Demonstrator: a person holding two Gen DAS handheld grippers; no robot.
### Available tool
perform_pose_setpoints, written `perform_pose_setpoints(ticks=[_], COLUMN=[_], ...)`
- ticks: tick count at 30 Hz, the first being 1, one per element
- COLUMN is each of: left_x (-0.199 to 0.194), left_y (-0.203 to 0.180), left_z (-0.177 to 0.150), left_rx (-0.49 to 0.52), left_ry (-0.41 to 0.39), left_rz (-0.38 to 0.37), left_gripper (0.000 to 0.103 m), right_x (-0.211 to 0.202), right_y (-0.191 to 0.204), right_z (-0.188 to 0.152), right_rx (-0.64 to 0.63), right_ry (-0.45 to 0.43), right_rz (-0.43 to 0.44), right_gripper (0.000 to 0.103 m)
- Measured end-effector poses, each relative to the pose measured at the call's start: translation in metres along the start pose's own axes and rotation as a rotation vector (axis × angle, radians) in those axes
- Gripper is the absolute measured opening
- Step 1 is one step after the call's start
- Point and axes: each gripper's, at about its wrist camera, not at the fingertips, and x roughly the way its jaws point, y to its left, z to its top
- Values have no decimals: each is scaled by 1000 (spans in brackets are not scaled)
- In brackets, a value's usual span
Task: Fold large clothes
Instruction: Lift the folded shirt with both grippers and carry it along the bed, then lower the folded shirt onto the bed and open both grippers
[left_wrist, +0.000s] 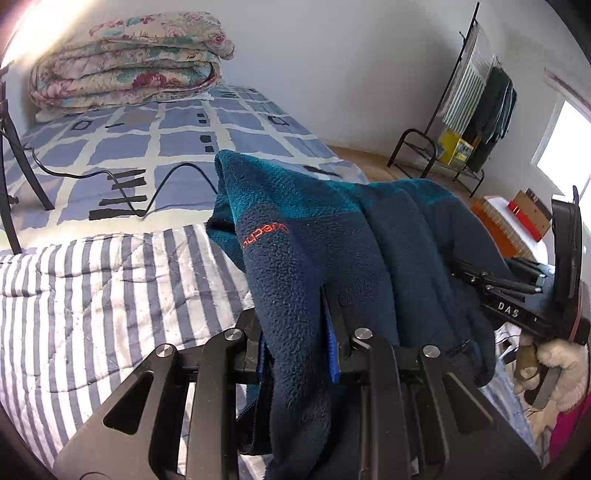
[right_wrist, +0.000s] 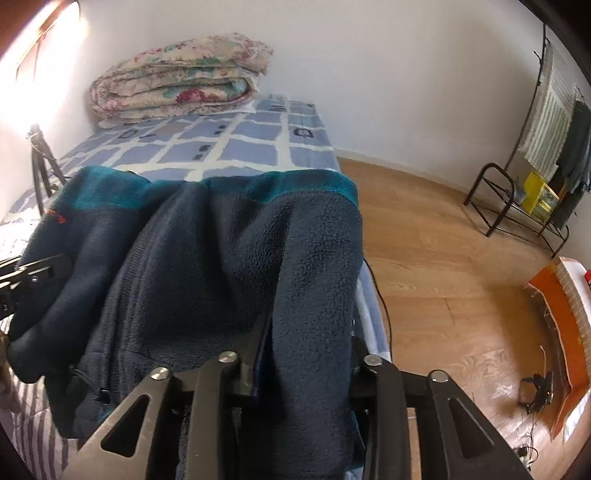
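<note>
Fleece in navy with a teal band, a jacket (left_wrist: 332, 240) bearing small red lettering, is held up over the striped quilt (left_wrist: 92, 295) at the near end of the bed (left_wrist: 184, 140), one edge bunched thick between the nearly closed fingers of the left claw (left_wrist: 299, 339), presumably so that the cloth can be stretched flat between the two claws for a fold. At the other side a fold of it is draped through the right claw (right_wrist: 306, 354); its jaws are partly parted, and whether its pads press cannot be told.
</note>
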Motion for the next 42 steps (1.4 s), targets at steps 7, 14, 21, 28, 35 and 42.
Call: perform_pose_setpoints(ticks=[7,14,21,28,35,42], left_x=[-1,-28,-80,-167,-270,-370], left_y=[6,5,2,-13,-38,-58], left_z=[-3,-5,-6,-10,-24,-60], left_rx=[-5,26,23,34,65,86], left_ry=[18,-5,-39,-95,-166,-231], left_rz=[37,52,38,18,11,10], left_gripper=[27,27,27,27,27,27], right_x=[6,-7,-46,-121,-228,-333], right_y=[-8,-2,7,24,46,77], right_z=[-6,-2,5,4,-13,-51], right_rx=[39,37,42,46,53,27], right_ry=[34,31,-3,-66,-154,-224], right_rz=[-69,-108,-109,-74,-13,5], right_gripper=[58,62,63,62,62,62])
